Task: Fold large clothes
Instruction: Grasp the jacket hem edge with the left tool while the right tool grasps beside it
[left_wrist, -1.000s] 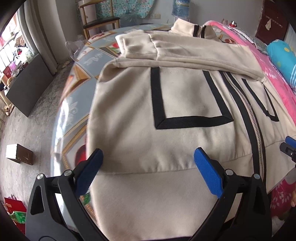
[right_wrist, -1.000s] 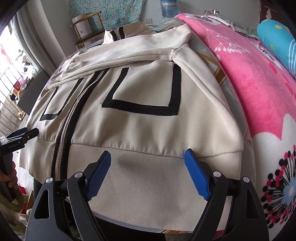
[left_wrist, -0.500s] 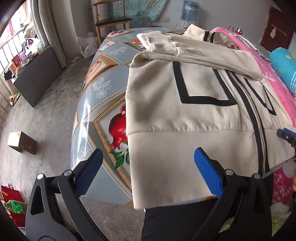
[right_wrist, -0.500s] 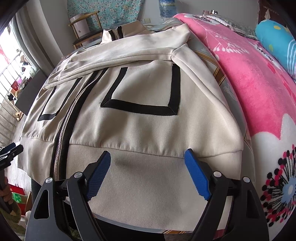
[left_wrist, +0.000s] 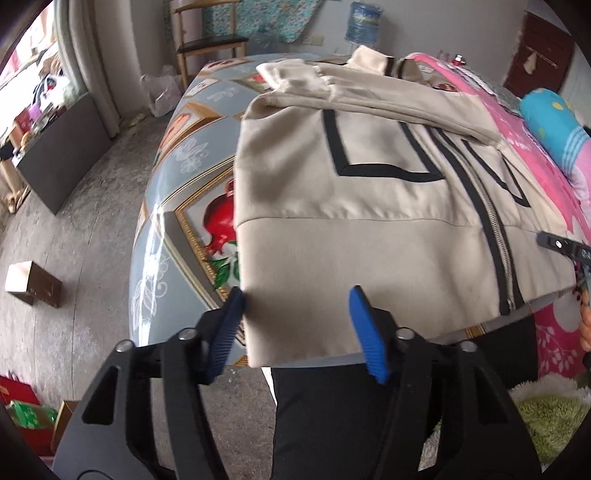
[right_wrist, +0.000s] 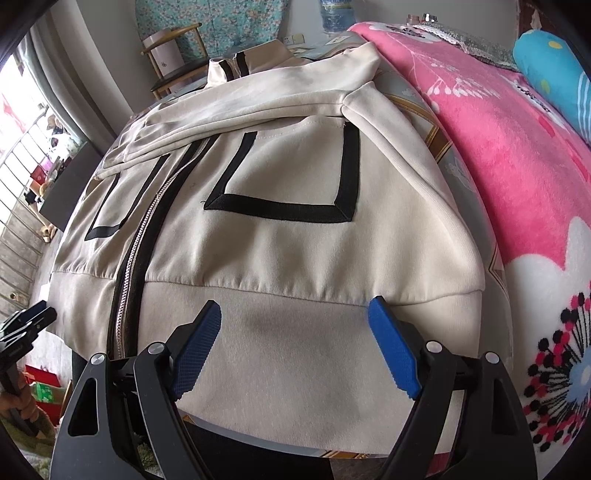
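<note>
The cream fleece zip-up jacket with black tape trim lies flat on the pomegranate-print bedcover, its sleeves folded across its chest. The left gripper, jaws just narrowed yet apart, straddles its ribbed hem corner; whether the pads press is unclear. The right gripper gapes over the hem.

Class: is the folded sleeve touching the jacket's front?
Touching. The right wrist view shows the sleeve lying flat across the jacket, no gap between them.

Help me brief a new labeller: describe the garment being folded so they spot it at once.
On the bed's patterned sheet, beside the pink blanket, lies a cream zip-up jacket. Black-outlined pockets and a black-edged zipper distinguish it.
</note>
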